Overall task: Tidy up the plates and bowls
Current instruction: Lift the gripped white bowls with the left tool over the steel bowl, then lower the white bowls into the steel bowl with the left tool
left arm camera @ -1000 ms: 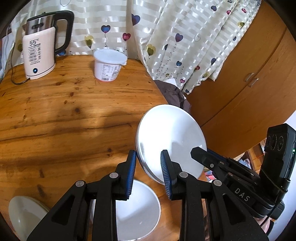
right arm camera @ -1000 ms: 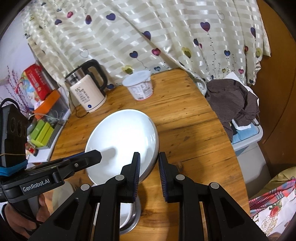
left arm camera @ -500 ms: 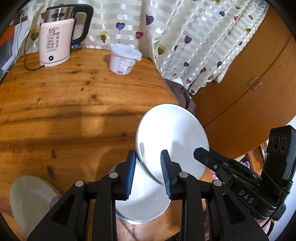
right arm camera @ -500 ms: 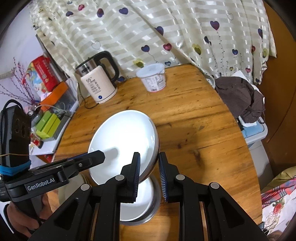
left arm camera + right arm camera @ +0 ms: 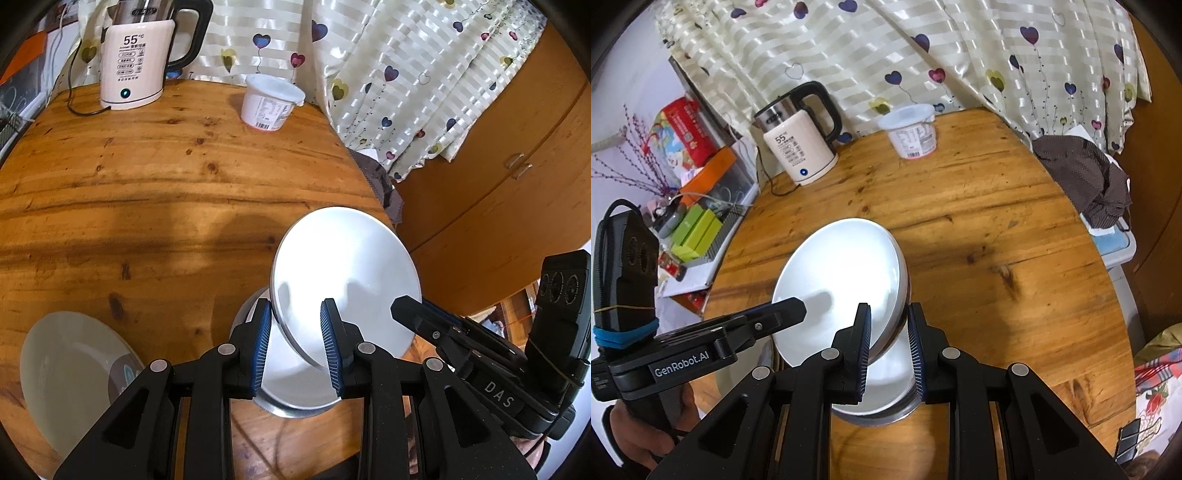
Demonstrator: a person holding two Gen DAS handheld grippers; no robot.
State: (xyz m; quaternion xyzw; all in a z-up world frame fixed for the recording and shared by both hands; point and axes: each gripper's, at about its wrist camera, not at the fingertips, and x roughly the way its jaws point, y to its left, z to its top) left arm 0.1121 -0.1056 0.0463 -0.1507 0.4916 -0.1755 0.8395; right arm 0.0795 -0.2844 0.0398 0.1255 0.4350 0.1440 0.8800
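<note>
Both grippers carry one white plate over a bowl.
Left gripper and right gripper clamp opposite rims of the tilted plate above the steel bowl on the wooden table; second plate lies left.

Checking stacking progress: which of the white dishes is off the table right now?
The tilted white plate, gripped at opposite rims by the left gripper and right gripper. The others lie on the table.

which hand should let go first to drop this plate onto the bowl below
Probably left: the left gripper spans the tilted white plate loosely, while the right gripper pinches its rim above the metal-rimmed bowl.
</note>
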